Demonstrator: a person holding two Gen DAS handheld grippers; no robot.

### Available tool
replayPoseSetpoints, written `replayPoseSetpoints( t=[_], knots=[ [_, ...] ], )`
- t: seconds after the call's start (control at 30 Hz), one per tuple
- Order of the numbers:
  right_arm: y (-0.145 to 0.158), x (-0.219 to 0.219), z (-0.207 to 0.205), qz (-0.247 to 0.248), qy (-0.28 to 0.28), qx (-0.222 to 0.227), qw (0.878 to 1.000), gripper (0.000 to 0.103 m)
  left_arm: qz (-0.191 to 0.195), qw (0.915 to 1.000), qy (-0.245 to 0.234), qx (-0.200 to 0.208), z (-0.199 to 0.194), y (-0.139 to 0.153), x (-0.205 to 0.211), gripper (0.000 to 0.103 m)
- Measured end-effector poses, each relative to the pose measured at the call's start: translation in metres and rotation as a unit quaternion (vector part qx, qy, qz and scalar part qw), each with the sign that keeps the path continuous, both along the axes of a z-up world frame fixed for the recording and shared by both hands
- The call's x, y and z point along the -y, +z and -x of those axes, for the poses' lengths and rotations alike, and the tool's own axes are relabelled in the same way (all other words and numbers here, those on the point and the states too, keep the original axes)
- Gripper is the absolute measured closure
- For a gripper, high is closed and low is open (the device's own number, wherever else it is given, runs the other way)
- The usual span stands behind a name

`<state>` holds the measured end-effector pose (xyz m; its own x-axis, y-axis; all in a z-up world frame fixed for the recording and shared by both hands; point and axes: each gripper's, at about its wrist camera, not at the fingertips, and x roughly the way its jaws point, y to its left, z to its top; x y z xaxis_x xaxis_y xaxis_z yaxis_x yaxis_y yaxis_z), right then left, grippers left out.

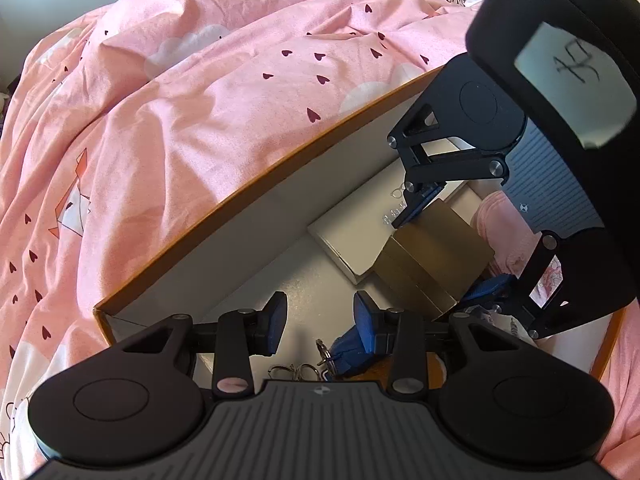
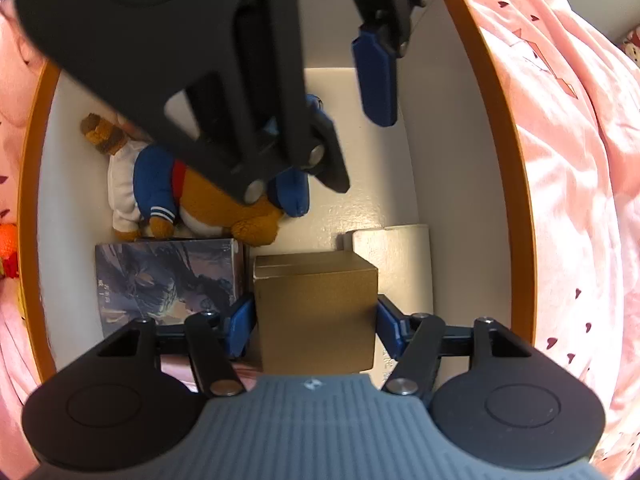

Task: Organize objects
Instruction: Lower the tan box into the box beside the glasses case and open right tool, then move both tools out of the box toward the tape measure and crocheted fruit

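Right wrist view: right gripper (image 2: 314,322) clenched on the gold box (image 2: 316,300), low inside the orange-rimmed storage box (image 2: 494,120), between picture box (image 2: 168,280) and white box (image 2: 404,256). Could wedge or tip against either neighbour. Farther in, left gripper (image 2: 348,92) spread, empty, above the plush toy (image 2: 208,196); could collide.
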<state>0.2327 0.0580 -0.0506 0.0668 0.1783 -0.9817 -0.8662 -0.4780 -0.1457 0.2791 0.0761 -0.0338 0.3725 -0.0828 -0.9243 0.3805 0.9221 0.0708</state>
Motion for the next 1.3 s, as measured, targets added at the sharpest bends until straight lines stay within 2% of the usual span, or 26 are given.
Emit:
replayPoseSetpoints(
  t=[0.2,0.43,0.53,0.6,0.67,0.7,0.93,1.13,1.23,1.27,1.3],
  knots=[
    [0.004,0.0,0.003,-0.002,-0.002,0.01,1.0,0.037,0.005,1.0,0.003,0.005,0.002,0.005,0.002,0.059],
    [0.018,-0.002,-0.001,-0.006,-0.021,-0.009,1.0,0.036,0.005,0.9999,0.013,0.008,0.005,0.008,-0.001,0.059],
    [0.022,-0.003,-0.002,0.003,-0.036,-0.03,0.999,0.051,0.006,0.9998,0.015,0.008,0.007,0.008,-0.001,0.059],
    [0.021,-0.004,-0.001,0.009,-0.044,-0.037,0.998,0.068,0.007,0.9999,0.014,0.007,0.01,0.008,-0.001,0.059],
    [0.016,-0.005,0.001,0.017,-0.052,-0.028,0.998,0.072,0.005,0.9999,0.013,0.007,0.012,0.009,0.0,0.059],
    [0.012,-0.005,0.003,0.02,-0.052,-0.02,0.998,0.077,0.004,0.9999,0.012,0.008,0.014,0.009,0.001,0.059],
    [0.02,-0.001,0.014,0.004,-0.07,-0.007,0.998,0.079,-0.003,0.9998,0.01,0.019,0.03,0.021,0.008,0.059],
    [0.052,0.02,0.028,-0.051,-0.103,-0.006,0.993,0.078,-0.006,0.9993,0.005,0.038,0.056,0.041,0.019,0.059],
    [0.069,0.03,0.05,-0.084,-0.118,-0.008,0.989,0.072,-0.01,0.9989,0.005,0.046,0.07,0.051,0.026,0.059],
    [0.074,0.053,0.048,-0.094,-0.126,-0.009,0.988,0.071,-0.01,0.9988,0.006,0.047,0.075,0.054,0.028,0.059],
    [0.079,0.058,0.053,-0.104,-0.132,-0.011,0.986,0.071,-0.01,0.9988,0.007,0.048,0.08,0.057,0.03,0.059]
  ],
)
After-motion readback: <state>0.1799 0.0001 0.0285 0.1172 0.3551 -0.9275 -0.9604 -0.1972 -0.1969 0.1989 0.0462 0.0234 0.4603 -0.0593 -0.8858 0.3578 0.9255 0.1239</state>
